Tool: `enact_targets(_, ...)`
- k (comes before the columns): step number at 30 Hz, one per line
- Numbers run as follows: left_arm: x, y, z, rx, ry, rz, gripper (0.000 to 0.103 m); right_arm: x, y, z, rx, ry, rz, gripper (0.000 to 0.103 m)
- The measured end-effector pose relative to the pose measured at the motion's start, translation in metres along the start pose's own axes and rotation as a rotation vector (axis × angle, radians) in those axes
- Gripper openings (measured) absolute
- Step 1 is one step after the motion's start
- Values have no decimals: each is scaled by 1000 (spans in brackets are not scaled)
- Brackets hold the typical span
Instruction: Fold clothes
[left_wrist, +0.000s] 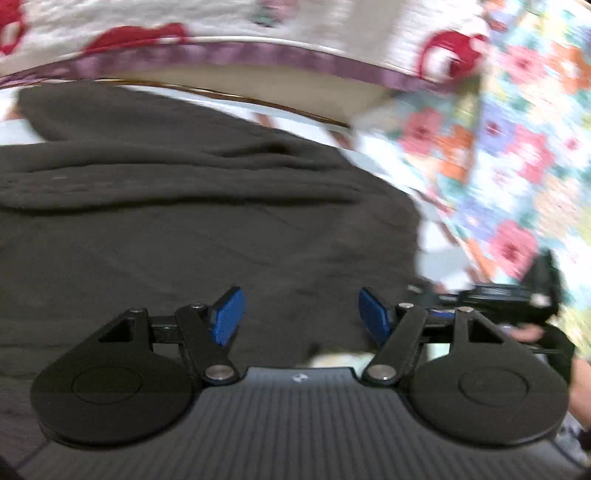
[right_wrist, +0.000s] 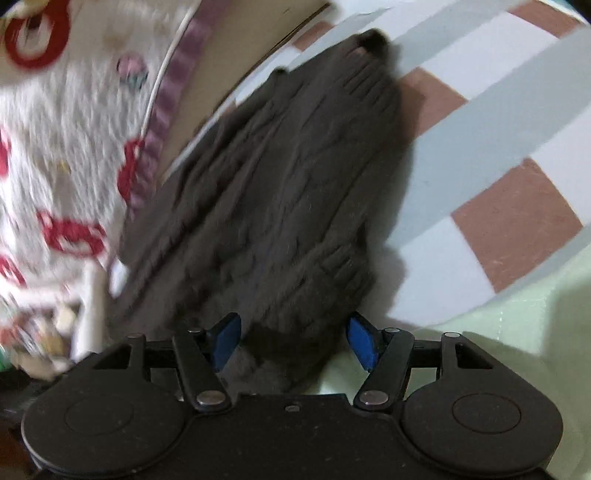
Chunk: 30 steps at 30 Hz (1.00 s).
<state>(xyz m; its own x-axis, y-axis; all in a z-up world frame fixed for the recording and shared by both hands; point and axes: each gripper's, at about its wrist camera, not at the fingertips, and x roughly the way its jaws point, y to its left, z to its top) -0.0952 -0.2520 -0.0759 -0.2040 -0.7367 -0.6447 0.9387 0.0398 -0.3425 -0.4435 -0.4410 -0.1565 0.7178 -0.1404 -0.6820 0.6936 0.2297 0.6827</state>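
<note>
Hard to make out: both views are motion-blurred; the white cloth with red shapes (left_wrist: 229, 22) along the top of the left wrist view is smeared and cut off by the frame.
Left gripper (left_wrist: 299, 317): fingers spread wide, holding nothing, low centre of the frame over the garment.
Dark garment (left_wrist: 177, 221): brown, wrinkled, fills the left and middle of the left wrist view.
Floral fabric (left_wrist: 517, 147): right side, blurred.
Right gripper (right_wrist: 293, 341): fingers wide apart, the garment's near end between them.
Checked cover (right_wrist: 498, 147): right, under the garment.
Writing: none readable.
</note>
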Motion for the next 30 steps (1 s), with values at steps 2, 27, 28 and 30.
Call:
enact_targets(2, 5, -20, -8, 65, 9, -54, 72, -6, 3, -3, -22, -29, 9, 16)
enact_targets(27, 67, -88, -9, -15, 38, 162, 22, -17, -3, -8, -89, -190, 196, 48)
enact_targets(28, 63, -86, -2, -37, 25, 161, 22, -14, -5, -7, -62, -200, 201, 51)
enact_targets(30, 56, -77, 6, -97, 5, 163, 22, -8, -9, -5, -10, -219, 211, 53)
